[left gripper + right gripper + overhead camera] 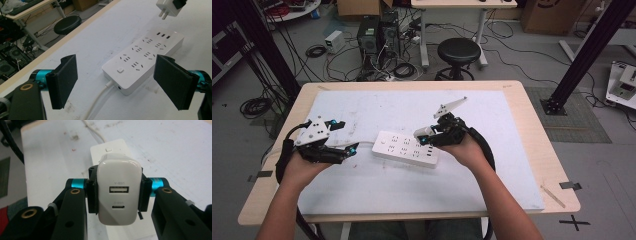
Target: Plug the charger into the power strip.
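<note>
Near the middle of the high view, the right claw (424, 134) pinches a small white charger (119, 195) by its two flat sides, and hangs just above the right end of a white power strip (404, 148). The strip lies flat on the white tabletop (492, 185). In the upper right of the left gripper view the charger's prongs point down and are not yet in any socket. At the left of the high view the left claw (349, 150) stands spread wide and empty beside the strip's cord end. The charger looks light, rigid and smooth, so it could twist in a loose grip; a hold across its broad sides seems best. I judge the strip light enough to slide, so it may need steadying.
</note>
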`<state>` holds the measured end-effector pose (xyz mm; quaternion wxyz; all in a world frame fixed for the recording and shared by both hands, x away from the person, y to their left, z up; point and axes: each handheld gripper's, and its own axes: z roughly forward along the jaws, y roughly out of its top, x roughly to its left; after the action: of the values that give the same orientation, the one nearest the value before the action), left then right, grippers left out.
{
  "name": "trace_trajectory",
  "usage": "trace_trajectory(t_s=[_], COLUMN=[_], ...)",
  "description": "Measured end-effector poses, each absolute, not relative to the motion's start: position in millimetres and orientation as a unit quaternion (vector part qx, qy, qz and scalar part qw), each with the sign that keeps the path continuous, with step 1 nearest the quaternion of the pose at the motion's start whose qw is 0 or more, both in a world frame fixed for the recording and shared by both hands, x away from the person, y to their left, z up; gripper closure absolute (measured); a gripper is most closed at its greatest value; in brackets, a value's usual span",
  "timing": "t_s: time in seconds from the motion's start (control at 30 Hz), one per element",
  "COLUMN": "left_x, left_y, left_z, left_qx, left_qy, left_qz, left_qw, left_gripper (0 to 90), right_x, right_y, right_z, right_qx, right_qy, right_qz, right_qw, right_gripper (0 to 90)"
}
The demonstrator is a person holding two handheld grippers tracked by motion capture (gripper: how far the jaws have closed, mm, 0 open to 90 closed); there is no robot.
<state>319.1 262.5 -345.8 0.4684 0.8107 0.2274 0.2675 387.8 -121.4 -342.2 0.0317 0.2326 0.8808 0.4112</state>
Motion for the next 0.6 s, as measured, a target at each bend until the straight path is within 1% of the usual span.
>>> trace_trajectory(t_s=[0.2, 0.23, 0.5, 0.6], left_x=[319.9, 319.8, 319.2, 318.0], left_y=[266.8, 267.7, 274.4, 276.2], left_z=[-349.8, -350.3, -351.6, -353.4], left_qx=[0.813, 0.813, 0.814, 0.812], left_qy=[0.231, 0.231, 0.234, 0.237], left_qz=[0.265, 0.264, 0.266, 0.267], left_qw=[0.464, 0.464, 0.461, 0.462], left_gripper=[19.6, 19.5, 19.5, 19.5], right_x=[399.8, 408.2, 419.6, 429.6], right_y=[-112.1, -103.9, -88.0, -82.2], right_z=[-333.8, -332.9, -340.7, -340.6], right_qx=[0.220, 0.209, 0.173, 0.151], right_qy=[0.903, 0.921, 0.954, 0.968], right_qz=[0.369, 0.328, 0.243, 0.201], right_qw=[0.031, 0.032, 0.027, 0.023], right_gripper=[63.1, 63.1, 63.0, 63.1])
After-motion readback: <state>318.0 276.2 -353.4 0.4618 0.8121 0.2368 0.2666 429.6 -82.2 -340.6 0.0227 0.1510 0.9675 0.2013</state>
